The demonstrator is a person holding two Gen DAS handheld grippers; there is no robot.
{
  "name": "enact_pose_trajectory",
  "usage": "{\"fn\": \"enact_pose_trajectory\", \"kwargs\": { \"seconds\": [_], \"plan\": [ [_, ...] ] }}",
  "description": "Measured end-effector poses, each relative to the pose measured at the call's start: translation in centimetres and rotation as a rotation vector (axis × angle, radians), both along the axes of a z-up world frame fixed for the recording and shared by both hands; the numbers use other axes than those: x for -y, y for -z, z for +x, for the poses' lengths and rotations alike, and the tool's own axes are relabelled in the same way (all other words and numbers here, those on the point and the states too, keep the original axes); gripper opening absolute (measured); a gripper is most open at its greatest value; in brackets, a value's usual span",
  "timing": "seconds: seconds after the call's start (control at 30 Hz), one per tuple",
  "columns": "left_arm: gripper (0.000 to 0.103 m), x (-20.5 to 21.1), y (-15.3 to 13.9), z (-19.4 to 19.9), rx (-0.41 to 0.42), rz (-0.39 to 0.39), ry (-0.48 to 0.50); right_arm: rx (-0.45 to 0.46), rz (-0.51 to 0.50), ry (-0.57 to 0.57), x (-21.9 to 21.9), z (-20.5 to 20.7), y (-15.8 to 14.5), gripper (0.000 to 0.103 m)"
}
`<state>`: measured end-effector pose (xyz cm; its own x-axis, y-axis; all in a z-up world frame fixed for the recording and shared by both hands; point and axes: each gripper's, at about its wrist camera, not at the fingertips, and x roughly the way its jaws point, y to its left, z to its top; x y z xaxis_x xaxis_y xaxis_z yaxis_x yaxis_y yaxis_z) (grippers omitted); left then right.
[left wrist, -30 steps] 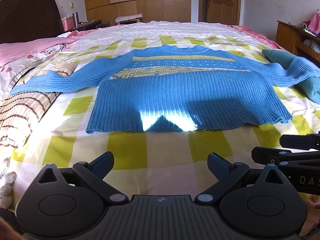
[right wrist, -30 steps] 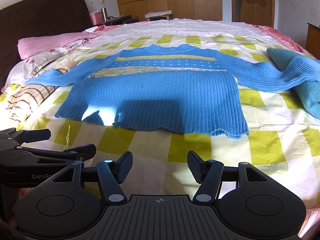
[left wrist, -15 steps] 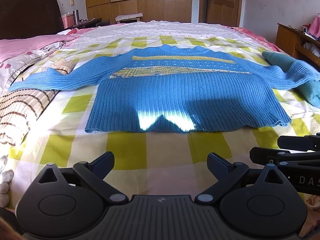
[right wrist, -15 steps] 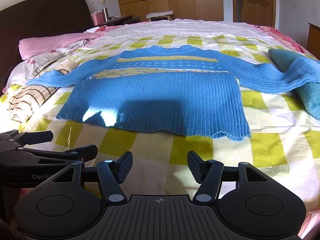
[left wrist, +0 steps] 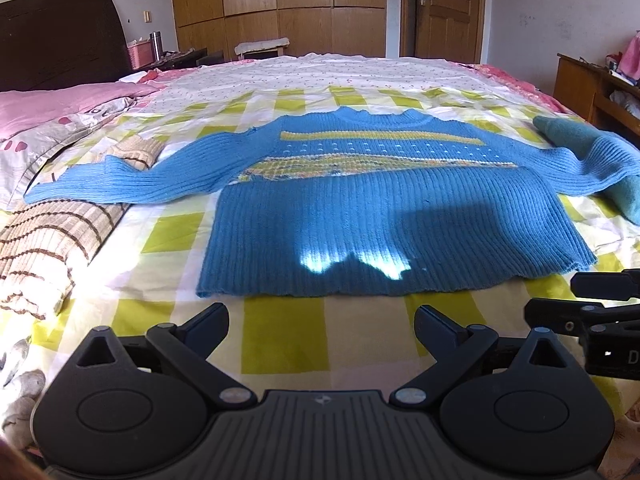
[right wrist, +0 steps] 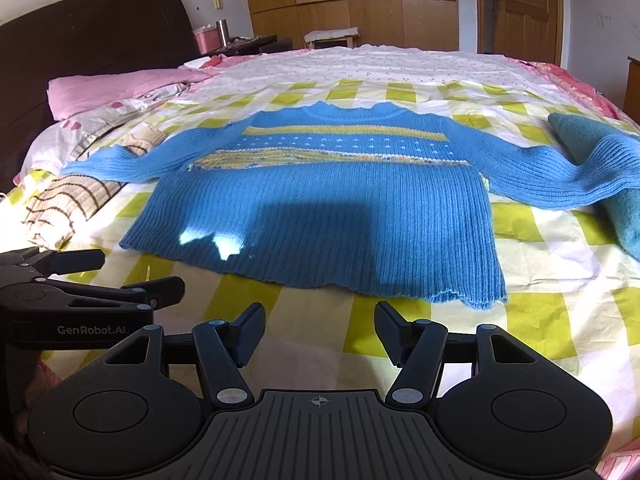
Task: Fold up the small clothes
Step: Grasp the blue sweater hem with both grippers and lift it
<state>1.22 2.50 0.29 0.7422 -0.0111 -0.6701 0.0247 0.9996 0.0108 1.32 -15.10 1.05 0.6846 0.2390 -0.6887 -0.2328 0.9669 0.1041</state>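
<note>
A small blue knit sweater point(left wrist: 384, 216) with yellow stripes lies flat on the bed, sleeves spread to both sides; it also shows in the right wrist view point(right wrist: 320, 216). My left gripper point(left wrist: 322, 320) is open and empty, just short of the sweater's hem. My right gripper point(right wrist: 320, 320) is open and empty, also just short of the hem, nearer its right part. The right gripper shows at the right edge of the left wrist view point(left wrist: 592, 300). The left gripper shows at the left edge of the right wrist view point(right wrist: 100, 276).
The bed has a yellow-and-white checked sheet point(left wrist: 280, 344). A brown striped garment point(left wrist: 48, 248) lies at the left under the left sleeve. A teal folded cloth point(right wrist: 600, 168) lies under the right sleeve. Pink pillows point(right wrist: 116, 88), a dark headboard and wooden wardrobes stand behind.
Both grippers have moved slightly forward toward the sweater's hem. Both stay open. The sweater has not moved.
</note>
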Motion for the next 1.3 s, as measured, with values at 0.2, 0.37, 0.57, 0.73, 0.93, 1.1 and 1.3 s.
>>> {"fn": "enact_pose_trajectory", "kwargs": {
  "seconds": [0.2, 0.37, 0.57, 0.73, 0.93, 1.1, 1.3],
  "plan": [
    [0.102, -3.3, -0.7, 1.8, 0.017, 0.011, -0.056, -0.008, 0.007, 0.046, 1.9, 2.0, -0.4, 0.059],
    [0.089, -5.6, 0.0, 4.6, -0.031, 0.0, -0.081, 0.001, -0.003, 0.113, 4.1, 3.7, -0.8, 0.059],
    [0.076, -6.3, 1.4, 7.5, -0.09, -0.013, -0.081, -0.025, -0.024, 0.198, 6.9, 5.3, -0.2, 0.059],
    [0.071, -6.7, 2.1, 8.5, -0.115, -0.047, -0.074, -0.077, -0.017, 0.237, 8.3, 6.4, 1.0, 0.059],
    [0.07, -6.6, 2.0, 9.0, -0.129, -0.045, -0.049, -0.106, -0.009, 0.187, 7.7, 7.1, 1.9, 0.053],
    [0.035, -7.1, 1.5, 8.9, -0.136, -0.097, -0.046, -0.137, 0.022, 0.151, 7.5, 7.6, 1.7, 0.018],
    [0.015, -7.7, 1.2, 8.6, -0.147, -0.159, -0.042, -0.143, 0.042, 0.116, 7.2, 7.4, 1.2, 0.012]
  ]
}}
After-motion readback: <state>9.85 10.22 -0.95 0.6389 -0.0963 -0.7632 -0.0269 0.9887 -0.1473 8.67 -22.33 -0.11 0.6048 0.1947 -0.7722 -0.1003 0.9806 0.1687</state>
